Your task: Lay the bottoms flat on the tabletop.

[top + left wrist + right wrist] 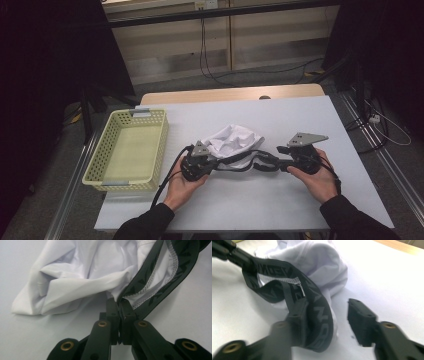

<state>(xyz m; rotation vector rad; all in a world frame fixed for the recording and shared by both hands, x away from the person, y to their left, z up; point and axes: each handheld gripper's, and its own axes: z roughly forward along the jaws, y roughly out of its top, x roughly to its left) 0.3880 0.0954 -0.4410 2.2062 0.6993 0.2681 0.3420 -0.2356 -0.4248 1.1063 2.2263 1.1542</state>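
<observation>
A white undergarment (232, 140) with a black lettered waistband (245, 161) lies crumpled in the middle of the white table (285, 117). My left gripper (217, 163) points right and is shut on the waistband (150, 277), with its jaws (119, 305) pinched together at the band's edge beside the white cloth (75, 277). From the right, my right gripper (267, 165) points left and stands open (327, 312). The waistband (319, 315) is looped over one of its jaws, while the other jaw stands apart and bare. The band stretches between the two grippers.
A pale yellow perforated basket (162, 145) stands empty at the table's left edge. Bare white tabletop lies behind and to the right of the garment. Cables (205, 55) run over the floor beyond the table's far wooden edge.
</observation>
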